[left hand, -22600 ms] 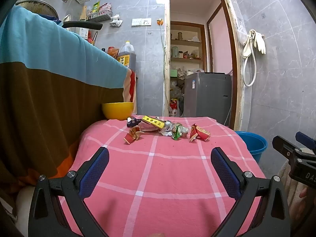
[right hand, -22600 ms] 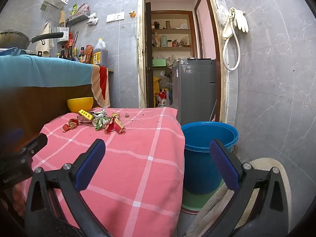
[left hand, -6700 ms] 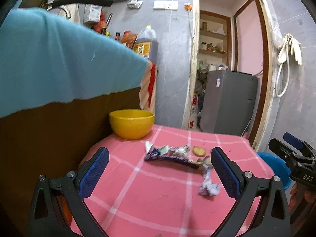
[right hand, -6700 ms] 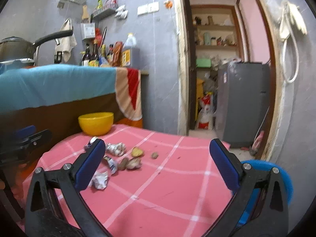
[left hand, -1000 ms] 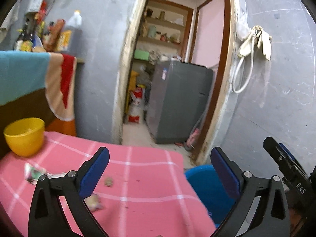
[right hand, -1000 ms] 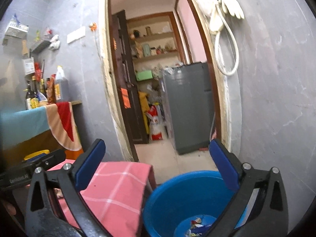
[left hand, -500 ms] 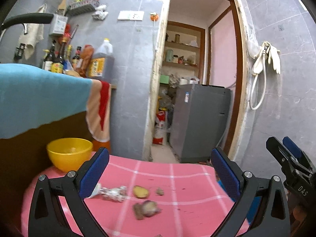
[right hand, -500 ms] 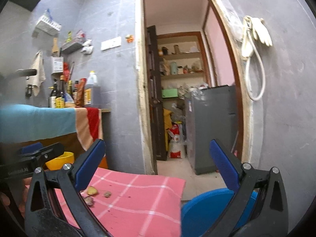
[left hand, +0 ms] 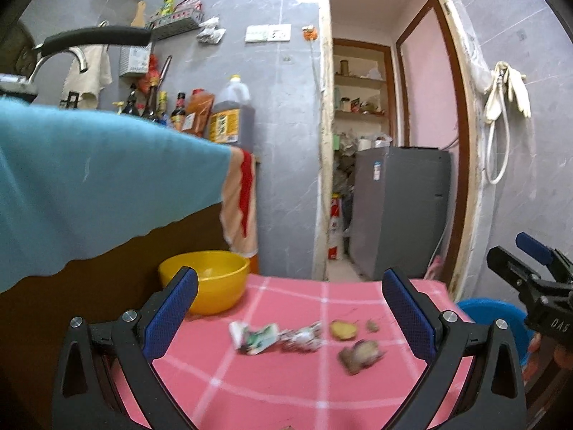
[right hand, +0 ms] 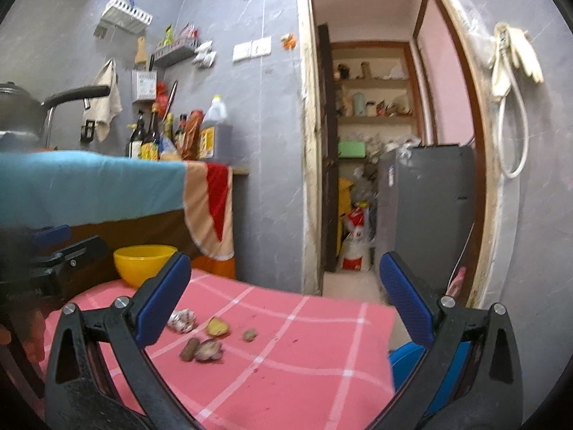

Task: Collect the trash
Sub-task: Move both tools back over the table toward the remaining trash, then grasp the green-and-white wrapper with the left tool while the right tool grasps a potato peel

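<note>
checked cloth table cover [left hand: 286, 376], glossy plastic yellow bowl [left hand: 207, 286], crinkled foil wrapper [left hand: 301, 335].

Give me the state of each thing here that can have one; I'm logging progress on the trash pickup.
Left gripper: open, empty, above the table.
Right gripper: open, empty.
Green-and-white wrapper: crumpled, lying on the pink tablecloth.
Silver wrapper: crumpled, beside the green one.
Peel scraps: loose on the cloth.
Yellow bowl: upright; contents unclear.
Blue bucket: upright beside the table; inside hidden.
Door: open.
</note>
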`<state>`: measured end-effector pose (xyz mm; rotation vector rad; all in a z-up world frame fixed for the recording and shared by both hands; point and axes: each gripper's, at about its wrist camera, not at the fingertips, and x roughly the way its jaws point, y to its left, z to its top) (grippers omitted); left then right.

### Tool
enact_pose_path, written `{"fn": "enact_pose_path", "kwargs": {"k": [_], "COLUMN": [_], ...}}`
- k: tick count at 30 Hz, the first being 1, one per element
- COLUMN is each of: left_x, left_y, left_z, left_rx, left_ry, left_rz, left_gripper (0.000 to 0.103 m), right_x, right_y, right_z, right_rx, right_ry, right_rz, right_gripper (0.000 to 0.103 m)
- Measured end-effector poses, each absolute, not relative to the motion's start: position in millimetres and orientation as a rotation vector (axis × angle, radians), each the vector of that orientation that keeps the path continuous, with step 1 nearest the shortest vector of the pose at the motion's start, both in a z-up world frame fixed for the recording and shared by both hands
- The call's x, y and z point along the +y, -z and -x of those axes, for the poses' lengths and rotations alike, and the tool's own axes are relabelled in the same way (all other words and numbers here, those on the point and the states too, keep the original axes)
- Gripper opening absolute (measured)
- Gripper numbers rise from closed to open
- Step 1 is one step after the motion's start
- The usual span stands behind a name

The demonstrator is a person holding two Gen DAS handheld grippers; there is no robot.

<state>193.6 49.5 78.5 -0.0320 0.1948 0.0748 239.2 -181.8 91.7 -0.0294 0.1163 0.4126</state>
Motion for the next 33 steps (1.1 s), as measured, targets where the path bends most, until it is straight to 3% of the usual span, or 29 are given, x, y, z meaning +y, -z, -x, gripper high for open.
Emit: {"fn": "enact_pose_path", "kwargs": {"k": [23,28,33], "left_x": [101.8,98.0,98.8], "left_y": [-18.2,-13.3,0.2], "left_z": [-255.6,-275.9,-296.1], "left_rx": [0.599,0.661,0.757], "left_ry": [-0.047,-0.038,-0.042], "left_rz": [0.160,0.134,0.132], "left_gripper": [0.096,0.087,0.071], "right_x": [-130.4,-119.8,-107.0], "right_y": [-34.6,-24.6,-16.2], "right_z": [-306.2,-316.5,-326.0], "right_rx": [0.549,0.619,0.698], "right_ry": [-0.463,-0.469,-0.499], "right_rz": [0.102,0.137,0.184], "right_gripper": [0.103,0.103,0.088]}}
